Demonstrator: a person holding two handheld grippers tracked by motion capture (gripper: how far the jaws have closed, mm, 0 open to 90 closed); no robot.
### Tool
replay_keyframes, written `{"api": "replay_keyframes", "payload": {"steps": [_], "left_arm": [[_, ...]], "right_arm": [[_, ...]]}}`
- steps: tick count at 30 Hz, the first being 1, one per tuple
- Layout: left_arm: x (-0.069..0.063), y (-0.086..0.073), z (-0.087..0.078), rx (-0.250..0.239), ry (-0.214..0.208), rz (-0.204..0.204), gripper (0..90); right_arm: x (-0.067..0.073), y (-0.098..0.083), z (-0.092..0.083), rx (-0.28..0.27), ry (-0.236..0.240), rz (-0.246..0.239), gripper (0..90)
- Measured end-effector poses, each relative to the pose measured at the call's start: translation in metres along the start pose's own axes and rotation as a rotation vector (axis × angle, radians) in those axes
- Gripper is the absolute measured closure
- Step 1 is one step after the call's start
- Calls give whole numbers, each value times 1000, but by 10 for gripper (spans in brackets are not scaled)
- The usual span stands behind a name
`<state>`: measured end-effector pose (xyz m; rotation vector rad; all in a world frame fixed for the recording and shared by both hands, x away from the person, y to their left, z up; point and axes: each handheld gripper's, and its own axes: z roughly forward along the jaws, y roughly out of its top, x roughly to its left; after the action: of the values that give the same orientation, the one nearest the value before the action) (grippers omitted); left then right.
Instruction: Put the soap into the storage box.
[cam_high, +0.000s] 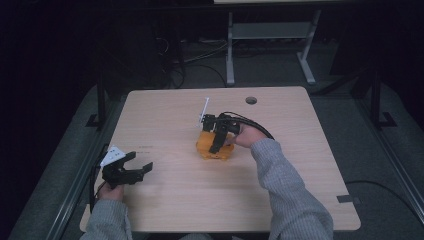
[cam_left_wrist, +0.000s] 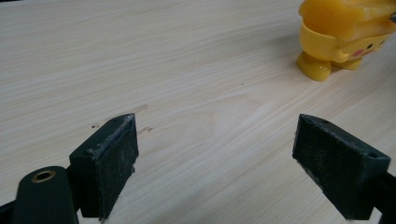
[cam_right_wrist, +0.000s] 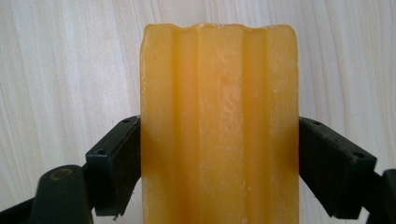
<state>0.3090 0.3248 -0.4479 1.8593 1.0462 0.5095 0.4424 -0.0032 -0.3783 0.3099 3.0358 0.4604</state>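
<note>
**Right hand-held gripper closed on the yellow toy; left hand-held gripper idle and open**

I have the right hand-held gripper (cam_high: 216, 146) over the middle of the tabletop (cam_high: 300, 165), pointing down onto the yellow toy figure (cam_high: 212, 150). In the right gripper view its two black jaws press flat against opposite sides of the yellow toy figure (cam_right_wrist: 219, 126), which fills the gap between them, so I read the grip as closed on the toy across its width. I judge the side-on hold to be chosen because those flanks are straight and parallel, giving the pads a full face to bear on, whereas the grooved face toward the camera would offer less. Whether the toy rests on the wood or is lifted clear of it I cannot tell.

My left hand-held gripper (cam_high: 131, 170) hangs low over the tabletop, well apart from the toy and to the left of it. In the left gripper view (cam_left_wrist: 215, 154) its jaws stand wide apart with nothing but bare wood between them. From there the toy (cam_left_wrist: 343, 37) sits ahead and to the right, showing a rounded foot and a pink cheek mark; I take this gripper to be parked out of the way, free to support later.

Around the right gripper, a thin white stick (cam_high: 204, 109) rises just beyond it, and its black cable (cam_high: 257, 127) loops off to its right. A round cable hole (cam_high: 251, 100) lies farther beyond. Nothing stands between the two grippers; the cable is the one thing I judge might snag.
</note>
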Motion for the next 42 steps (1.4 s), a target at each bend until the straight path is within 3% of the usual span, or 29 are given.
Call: {"api": "replay_keyframes", "payload": {"steps": [19, 29, 42], "left_arm": [[0, 0, 0, 4, 3, 0, 138], [-1, 0, 0, 4, 1, -3, 138], [-2, -1, 2, 3, 2, -1, 138]], "right_arm": [[1, -11, -13, -58, -13, 35, 192], [3, -26, -29, -109, -25, 67, 189], [3, -51, -34, -143, -24, 121, 184]]}}
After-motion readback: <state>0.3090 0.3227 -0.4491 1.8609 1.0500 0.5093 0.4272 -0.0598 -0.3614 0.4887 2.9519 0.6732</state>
